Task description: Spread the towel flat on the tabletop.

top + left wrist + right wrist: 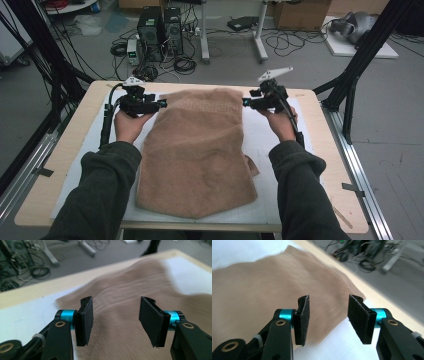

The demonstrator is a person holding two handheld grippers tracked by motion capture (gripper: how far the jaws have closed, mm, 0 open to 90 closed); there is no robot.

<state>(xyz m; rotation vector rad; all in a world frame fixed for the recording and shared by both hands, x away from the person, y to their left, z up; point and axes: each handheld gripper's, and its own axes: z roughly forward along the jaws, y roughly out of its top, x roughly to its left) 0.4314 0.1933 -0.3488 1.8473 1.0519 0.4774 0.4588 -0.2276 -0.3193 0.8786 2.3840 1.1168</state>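
no brand, label or writing can be read on anything here; the towel's woven band near its far edge is too soft in the pictures to make out as lettering.

a tan, fluffy terry towel (197, 150), folded into a long rectangle, lies flat on a white sheet (272, 135) that covers a pale wooden table (65, 145). its far edge runs between the two grippers, and its near edge reaches almost to the person's side of the table, with a small corner poking out on the right side.

the left gripper (161, 104), black with turquoise collars, sits at the towel's far left corner, held in the left hand (129, 125). in the left gripper view its jaws stand spread, with nothing between the pads (86, 320); the towel lies just beneath and ahead of them, apart from the pads.

the right gripper (246, 102) sits at the towel's far right corner, held in the right hand (280, 122). in the right gripper view its jaws are likewise spread and empty, with the towel's corner lying below and beyond them on the white sheet.

dark green sleeves (100, 195) come in from the near side.
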